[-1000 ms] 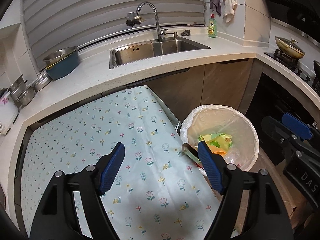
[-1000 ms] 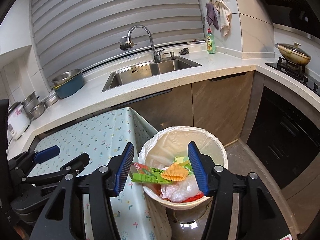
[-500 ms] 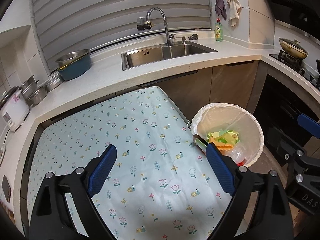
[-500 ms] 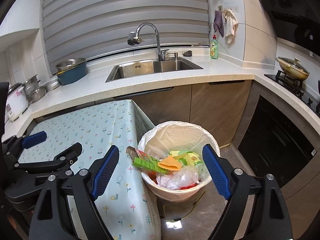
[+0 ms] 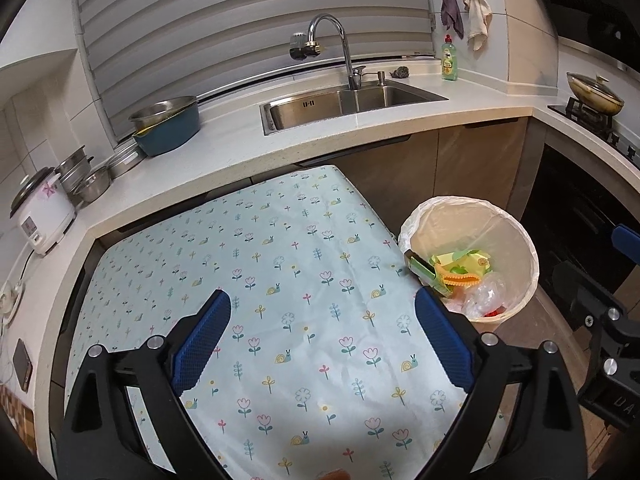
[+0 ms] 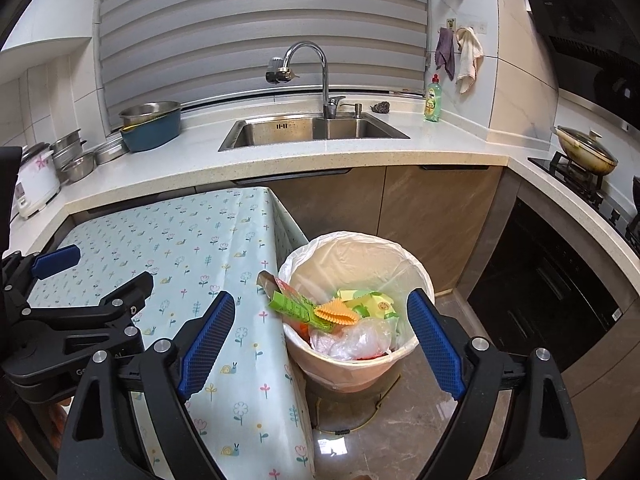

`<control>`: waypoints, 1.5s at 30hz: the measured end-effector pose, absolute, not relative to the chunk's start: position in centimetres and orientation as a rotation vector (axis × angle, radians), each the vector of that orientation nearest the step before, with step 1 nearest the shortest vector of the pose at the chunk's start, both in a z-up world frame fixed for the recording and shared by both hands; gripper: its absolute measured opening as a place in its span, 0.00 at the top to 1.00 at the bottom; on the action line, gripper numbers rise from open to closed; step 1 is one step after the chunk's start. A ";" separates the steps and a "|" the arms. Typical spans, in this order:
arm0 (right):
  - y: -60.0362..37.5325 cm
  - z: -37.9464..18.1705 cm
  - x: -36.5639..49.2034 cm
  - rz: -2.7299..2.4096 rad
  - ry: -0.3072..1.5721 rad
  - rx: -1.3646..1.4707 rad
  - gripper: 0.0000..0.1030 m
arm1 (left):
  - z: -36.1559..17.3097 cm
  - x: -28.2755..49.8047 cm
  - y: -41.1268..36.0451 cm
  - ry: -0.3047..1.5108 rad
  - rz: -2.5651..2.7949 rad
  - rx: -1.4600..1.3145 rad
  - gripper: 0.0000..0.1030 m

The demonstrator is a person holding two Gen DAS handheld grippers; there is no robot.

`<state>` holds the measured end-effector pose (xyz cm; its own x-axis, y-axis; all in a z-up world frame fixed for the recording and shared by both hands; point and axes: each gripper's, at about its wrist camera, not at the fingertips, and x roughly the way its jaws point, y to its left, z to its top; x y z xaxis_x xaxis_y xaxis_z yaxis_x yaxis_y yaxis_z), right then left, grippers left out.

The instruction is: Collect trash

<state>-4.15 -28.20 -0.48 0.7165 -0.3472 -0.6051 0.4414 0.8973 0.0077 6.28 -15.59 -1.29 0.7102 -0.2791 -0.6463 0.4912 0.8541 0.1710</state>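
A white-lined trash bin [image 6: 352,237] stands on the floor against the table's right edge. Inside lie a green wrapper [image 6: 292,306] leaning on the rim, an orange ridged piece [image 6: 336,312], yellow-green packets and clear plastic [image 6: 356,340]. My right gripper [image 6: 320,296] hovers open above and in front of the bin, nothing between its blue pads. My left gripper [image 5: 320,296] is open over the flower-print tablecloth [image 5: 300,248], also with nothing in it. The bin [image 5: 468,205] and the wrapper [image 5: 426,272] sit to its right. The left gripper [image 6: 96,276] also shows in the right wrist view.
A white counter [image 6: 360,160] wraps behind with a steel sink [image 6: 312,128], tap, blue basin [image 6: 152,132], steel pots and a rice cooker [image 5: 42,216]. A pan on the stove [image 6: 584,152] and a dark oven front are at right. Brown floor surrounds the bin.
Both grippers' jaws have spread wider. Both hands have drawn back from the bin, which now looks farther off. The green wrapper no longer lies between the right fingers.
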 end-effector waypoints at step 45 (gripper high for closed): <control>-28.2 -2.2 -3.8 -0.438 0.689 0.131 0.18 | -2.4 6.2 -16.1 0.694 -0.407 0.325 0.13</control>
<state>-3.83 -28.19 -2.17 0.6856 -0.3472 -0.6399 0.4324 0.9013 -0.0258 6.18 -16.12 -2.45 0.6960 -0.2521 -0.6723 0.4640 0.8725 0.1531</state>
